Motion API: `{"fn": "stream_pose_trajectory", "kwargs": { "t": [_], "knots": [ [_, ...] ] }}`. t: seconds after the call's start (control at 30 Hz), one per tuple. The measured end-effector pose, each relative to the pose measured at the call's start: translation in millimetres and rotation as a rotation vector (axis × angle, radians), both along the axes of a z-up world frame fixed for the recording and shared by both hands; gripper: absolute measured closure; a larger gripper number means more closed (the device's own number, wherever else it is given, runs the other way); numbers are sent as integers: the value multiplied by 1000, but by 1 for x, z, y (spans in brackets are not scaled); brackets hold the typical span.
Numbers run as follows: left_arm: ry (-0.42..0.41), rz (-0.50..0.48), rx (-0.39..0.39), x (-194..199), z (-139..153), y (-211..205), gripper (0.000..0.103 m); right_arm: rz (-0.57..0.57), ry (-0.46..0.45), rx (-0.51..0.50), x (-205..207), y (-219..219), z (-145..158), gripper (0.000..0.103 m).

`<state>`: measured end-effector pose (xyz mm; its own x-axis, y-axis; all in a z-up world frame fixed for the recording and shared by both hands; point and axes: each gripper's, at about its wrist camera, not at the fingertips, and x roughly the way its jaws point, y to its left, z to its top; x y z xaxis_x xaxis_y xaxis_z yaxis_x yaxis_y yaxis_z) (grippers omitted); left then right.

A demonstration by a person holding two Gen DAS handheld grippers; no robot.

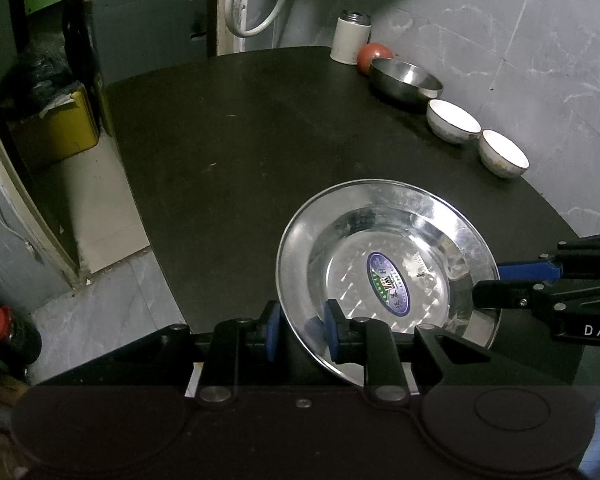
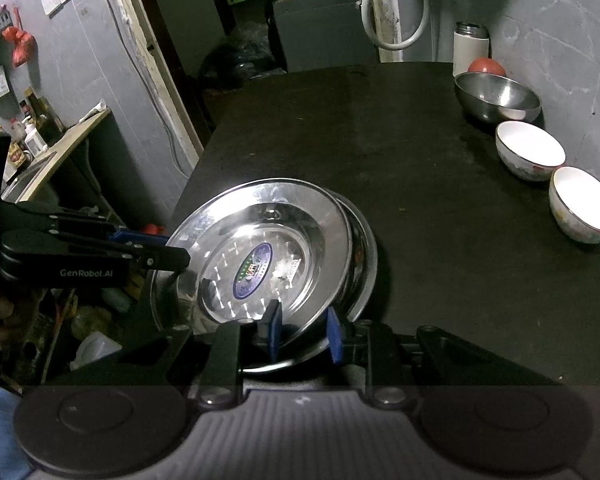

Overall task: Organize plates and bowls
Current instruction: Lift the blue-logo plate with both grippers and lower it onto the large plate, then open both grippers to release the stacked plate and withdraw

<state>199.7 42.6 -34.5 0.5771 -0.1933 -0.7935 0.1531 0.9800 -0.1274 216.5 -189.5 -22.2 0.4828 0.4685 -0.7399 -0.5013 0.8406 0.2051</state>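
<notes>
A shiny steel plate (image 1: 416,208) with an oval sticker in its well lies tilted on the near part of the black table (image 1: 240,140). My left gripper (image 1: 303,332) has its blue pads on either side of the plate's near-left rim and is shut on it. My right gripper (image 1: 488,282) clamps the opposite rim. In the right wrist view my right gripper (image 2: 304,332) holds the near rim of the steel plate (image 2: 292,208), and my left gripper (image 2: 178,249) comes in from the left. A second steel plate (image 2: 366,264) shows underneath.
Along the right wall stand a steel bowl (image 1: 404,80) and two white bowls (image 1: 454,120) (image 1: 504,156). A white canister (image 1: 350,38) and a red round thing (image 1: 374,56) sit behind them. The table edge drops to the floor on the left, beside a yellow bin (image 1: 60,128).
</notes>
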Motion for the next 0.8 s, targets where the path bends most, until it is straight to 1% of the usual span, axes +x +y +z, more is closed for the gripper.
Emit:
{"fn": "stream_pose_trajectory", "kwargs": {
  "t": [0.07,0.2,0.8],
  "knots": [
    [1,-1,-2,0,0,0,77,0,0,-2,1,1,0,75],
    [-1,-11,4,1,-2,-1,76,3,-2,-5,1,3,0,71],
    [5,-28,6,5,-3,-2,73,6,-4,-18,2,5,1,66]
  ]
}}
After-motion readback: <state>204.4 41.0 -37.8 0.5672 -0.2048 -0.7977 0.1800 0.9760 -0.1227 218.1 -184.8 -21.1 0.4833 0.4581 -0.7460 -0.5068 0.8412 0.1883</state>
